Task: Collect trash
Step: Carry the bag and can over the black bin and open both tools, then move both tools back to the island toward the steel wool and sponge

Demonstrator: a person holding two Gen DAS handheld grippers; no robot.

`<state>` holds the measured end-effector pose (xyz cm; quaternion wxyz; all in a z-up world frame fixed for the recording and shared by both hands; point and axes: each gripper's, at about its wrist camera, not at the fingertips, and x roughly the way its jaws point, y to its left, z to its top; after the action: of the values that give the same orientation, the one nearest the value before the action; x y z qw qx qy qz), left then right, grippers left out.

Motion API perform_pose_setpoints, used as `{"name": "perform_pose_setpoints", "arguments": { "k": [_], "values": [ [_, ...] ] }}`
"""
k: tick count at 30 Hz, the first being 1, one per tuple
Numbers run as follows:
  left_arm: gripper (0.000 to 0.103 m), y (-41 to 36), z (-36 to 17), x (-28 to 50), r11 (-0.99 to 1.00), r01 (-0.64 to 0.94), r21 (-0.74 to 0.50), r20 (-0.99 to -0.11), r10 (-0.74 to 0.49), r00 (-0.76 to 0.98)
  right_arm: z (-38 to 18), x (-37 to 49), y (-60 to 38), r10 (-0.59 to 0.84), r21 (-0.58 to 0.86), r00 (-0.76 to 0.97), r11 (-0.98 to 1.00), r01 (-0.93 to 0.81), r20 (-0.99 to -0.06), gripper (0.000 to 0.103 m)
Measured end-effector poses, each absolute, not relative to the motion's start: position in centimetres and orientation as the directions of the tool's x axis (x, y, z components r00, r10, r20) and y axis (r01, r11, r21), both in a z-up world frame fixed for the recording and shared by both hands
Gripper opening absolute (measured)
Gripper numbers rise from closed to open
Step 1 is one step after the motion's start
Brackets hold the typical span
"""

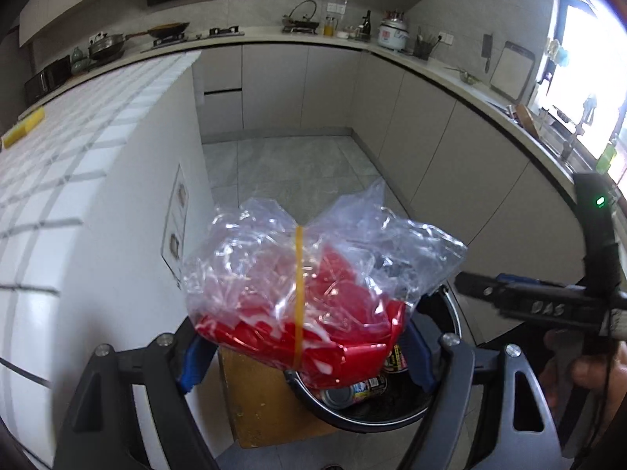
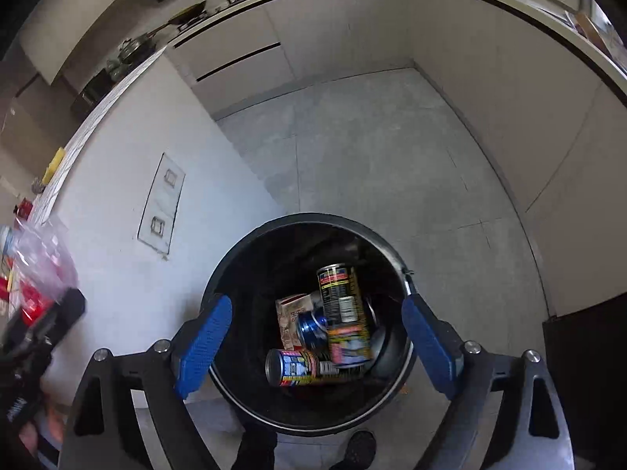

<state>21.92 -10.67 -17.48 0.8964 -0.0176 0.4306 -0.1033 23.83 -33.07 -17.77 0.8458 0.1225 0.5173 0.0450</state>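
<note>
I am clamping my left hand-held gripper (image 1: 305, 356) on a crumpled clear plastic bag (image 1: 313, 274), red wrappers inside and a yellow rubber band around it, at the frame's centre above the black bin (image 2: 309, 325). My right hand-held gripper (image 2: 317, 340), jaws apart and empty, is hovering over the cans (image 2: 341, 313) inside. Best centre the bag over the rim before letting go.

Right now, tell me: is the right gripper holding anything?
No. The right gripper stands open over the bin, nothing between its pads.
</note>
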Motion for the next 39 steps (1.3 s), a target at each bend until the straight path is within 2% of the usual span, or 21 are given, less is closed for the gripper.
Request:
{"name": "perform_pose_setpoints", "arguments": {
  "k": [6, 11, 13, 16, 28, 39],
  "values": [
    [0.081, -14.0, -21.3, 22.1, 0.977, 0.141, -0.159, -0.802, -0.211, 0.558, -17.9, 23.8, -34.3, 0.143, 0.195, 0.459, 0.979, 0.066, -0.877, 0.09],
    [0.084, -17.5, -21.9, 22.5, 0.968, 0.143, -0.207, -0.801, -0.252, 0.543, -18.0, 23.6, -37.1, 0.122, 0.191, 0.465, 0.976, 0.105, -0.877, 0.09],
    [0.103, -19.1, -22.6, 23.3, 0.969, 0.157, -0.188, -0.827, -0.243, 0.508, -17.7, 23.2, -38.2, 0.107, 0.186, 0.471, 0.975, 0.124, -0.875, 0.09],
    [0.103, -19.9, -23.3, 23.9, 0.975, 0.14, -0.172, -0.872, -0.217, 0.439, -17.1, 22.8, -40.3, 0.084, 0.19, 0.487, 0.966, 0.174, -0.869, 0.09],
    [0.103, -17.3, -14.3, 22.1, 0.982, 0.15, -0.116, -0.801, -0.182, 0.571, -12.7, 22.5, -40.8, 0.114, 0.253, 0.558, 0.951, 0.177, -0.822, 0.09],
    [0.103, -9.2, -9.4, 21.8, 0.996, 0.019, -0.092, -0.743, -0.082, 0.665, -8.3, 24.0, -34.5, 0.144, 0.233, 0.585, 0.969, 0.079, -0.798, 0.091]
  ]
}}
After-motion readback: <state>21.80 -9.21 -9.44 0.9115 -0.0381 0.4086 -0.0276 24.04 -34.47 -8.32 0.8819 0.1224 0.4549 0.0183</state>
